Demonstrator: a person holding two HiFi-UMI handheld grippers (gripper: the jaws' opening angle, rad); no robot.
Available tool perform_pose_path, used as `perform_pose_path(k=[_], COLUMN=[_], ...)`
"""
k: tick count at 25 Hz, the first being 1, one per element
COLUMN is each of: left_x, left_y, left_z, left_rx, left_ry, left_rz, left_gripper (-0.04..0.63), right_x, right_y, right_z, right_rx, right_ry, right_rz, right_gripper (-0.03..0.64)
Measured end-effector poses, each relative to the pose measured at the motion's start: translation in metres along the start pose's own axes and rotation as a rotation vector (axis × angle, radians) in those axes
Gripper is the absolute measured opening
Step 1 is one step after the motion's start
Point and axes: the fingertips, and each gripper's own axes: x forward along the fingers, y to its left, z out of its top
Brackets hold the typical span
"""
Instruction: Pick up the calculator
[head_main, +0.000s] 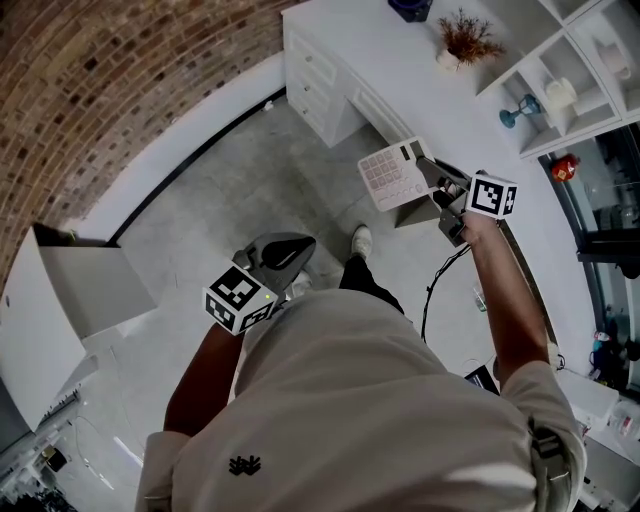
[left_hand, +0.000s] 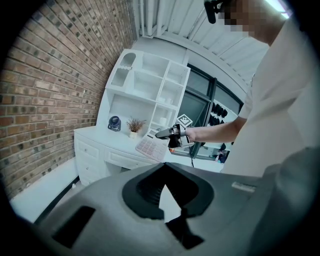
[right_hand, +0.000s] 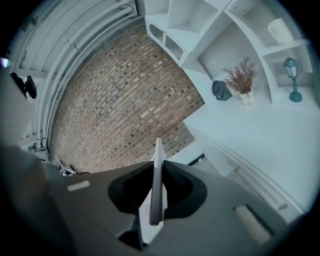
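Note:
The calculator is a pale slab with pinkish keys and a dark display, held in the air off the desk's front edge. My right gripper is shut on its right edge. In the right gripper view the calculator shows edge-on, pinched between the jaws of the right gripper. The left gripper view shows the calculator hanging from the right gripper in front of the desk. My left gripper stays low by my body over the floor, far from the calculator. The left gripper has its jaws together with nothing between them.
A white desk with drawers stands against the brick wall. On it are a dried plant in a pot and a dark round object. White shelves hold a teal lamp. A white cabinet stands left.

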Motion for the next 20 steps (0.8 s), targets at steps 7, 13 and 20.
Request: perform_pose_path(k=[7, 13, 20], left_x=[-0.004, -0.001, 0.003], left_y=[-0.004, -0.004, -0.010], left_z=[-0.005, -0.003, -0.008], left_rx=[-0.003, 0.007, 0.009], left_ry=[0.013, 0.012, 0.021], left_rz=[-0.017, -0.028, -0.047], left_gripper=[0.005, 0.006, 0.005], right_x=[-0.009, -0.012, -0.011], right_y=[0.017, 0.023, 0.033], right_z=[-0.011, -0.015, -0.029], right_rx=[-0.003, -0.005, 0.006], right_ry=[0.010, 0.015, 0.025], right_rz=[0.016, 0.018, 0.035], right_gripper=[0.061, 0.061, 0.061])
